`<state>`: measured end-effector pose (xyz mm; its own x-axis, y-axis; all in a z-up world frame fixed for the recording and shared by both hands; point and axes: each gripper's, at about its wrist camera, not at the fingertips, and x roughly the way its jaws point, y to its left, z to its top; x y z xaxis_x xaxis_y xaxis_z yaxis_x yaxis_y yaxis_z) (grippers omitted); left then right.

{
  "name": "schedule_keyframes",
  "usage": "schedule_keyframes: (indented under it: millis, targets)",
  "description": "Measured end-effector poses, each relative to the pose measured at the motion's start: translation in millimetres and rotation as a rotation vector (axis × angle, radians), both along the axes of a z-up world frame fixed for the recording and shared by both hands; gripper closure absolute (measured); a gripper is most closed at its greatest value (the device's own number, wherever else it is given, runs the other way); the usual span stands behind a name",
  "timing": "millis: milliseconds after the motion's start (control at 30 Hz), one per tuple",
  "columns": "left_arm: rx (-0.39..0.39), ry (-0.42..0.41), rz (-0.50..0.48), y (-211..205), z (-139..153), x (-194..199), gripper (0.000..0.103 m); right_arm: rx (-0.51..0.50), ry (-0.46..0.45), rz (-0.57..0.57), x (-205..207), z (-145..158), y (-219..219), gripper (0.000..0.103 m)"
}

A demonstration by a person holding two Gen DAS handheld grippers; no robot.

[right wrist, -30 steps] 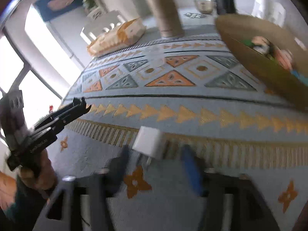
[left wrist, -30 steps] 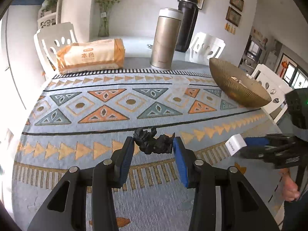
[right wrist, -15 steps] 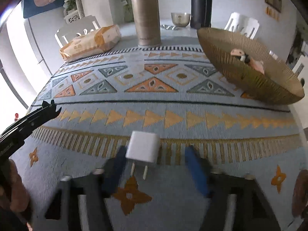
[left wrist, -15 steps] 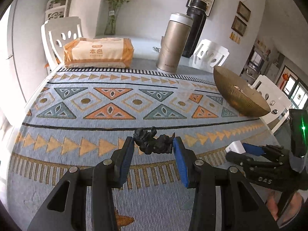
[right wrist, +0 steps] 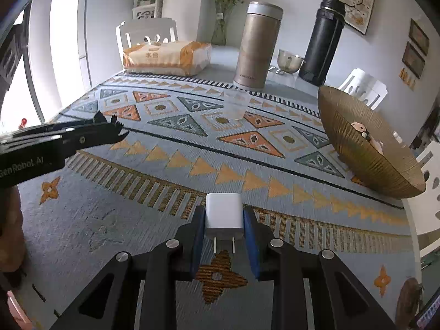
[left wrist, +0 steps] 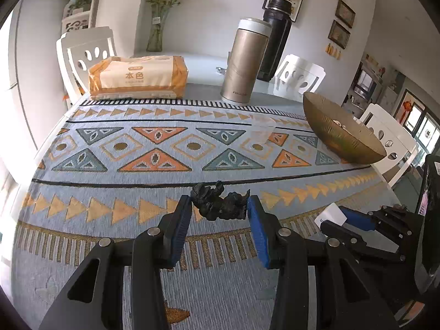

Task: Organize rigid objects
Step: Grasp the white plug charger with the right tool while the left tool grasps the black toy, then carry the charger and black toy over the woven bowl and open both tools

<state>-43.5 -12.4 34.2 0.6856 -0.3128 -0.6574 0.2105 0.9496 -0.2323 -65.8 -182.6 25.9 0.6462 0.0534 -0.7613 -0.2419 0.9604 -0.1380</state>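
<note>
My left gripper point(left wrist: 219, 206) is shut on a small black lumpy figurine point(left wrist: 218, 205) and holds it above the patterned cloth. My right gripper point(right wrist: 223, 220) is shut on a white plug charger point(right wrist: 224, 214), prongs pointing back toward the camera. The charger also shows in the left wrist view point(left wrist: 331, 216), low at the right. A gold ribbed bowl point(right wrist: 368, 148) with small items inside stands at the right; it also shows in the left wrist view point(left wrist: 338, 134). The left gripper shows from the side in the right wrist view point(right wrist: 115, 130).
A tissue pack point(left wrist: 137, 78), a gold thermos point(left wrist: 244, 63) and a black flask point(left wrist: 275, 35) stand at the table's far edge. A clear plastic cup point(right wrist: 236, 104) sits mid-cloth. A small metal bowl point(right wrist: 288, 60) sits behind. White chairs surround the table.
My right gripper has closed on the white charger, which lay loose between its open fingers before. Both cameras have swung toward the table's far side; the left gripper keeps its figurine.
</note>
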Motion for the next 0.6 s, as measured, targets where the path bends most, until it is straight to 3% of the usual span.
schedule_keyframes:
  millis: [133, 400, 500, 600]
  targets:
    - [0.007, 0.005, 0.000, 0, -1, 1, 0.064, 0.027, 0.000, 0.000, 1, 1, -3, 0.076]
    - [0.046, 0.008, 0.018, -4, 0, 1, 0.064, 0.019, -0.098, -0.005, -14, 12, -2, 0.077]
    - [0.068, -0.010, 0.020, -10, 6, -1, 0.064, 0.099, -0.135, -0.022, -20, 23, -15, 0.077]
    - [0.038, -0.047, -0.016, -23, 28, -3, 0.064, 0.216, -0.148, -0.060, -21, 42, -37, 0.077]
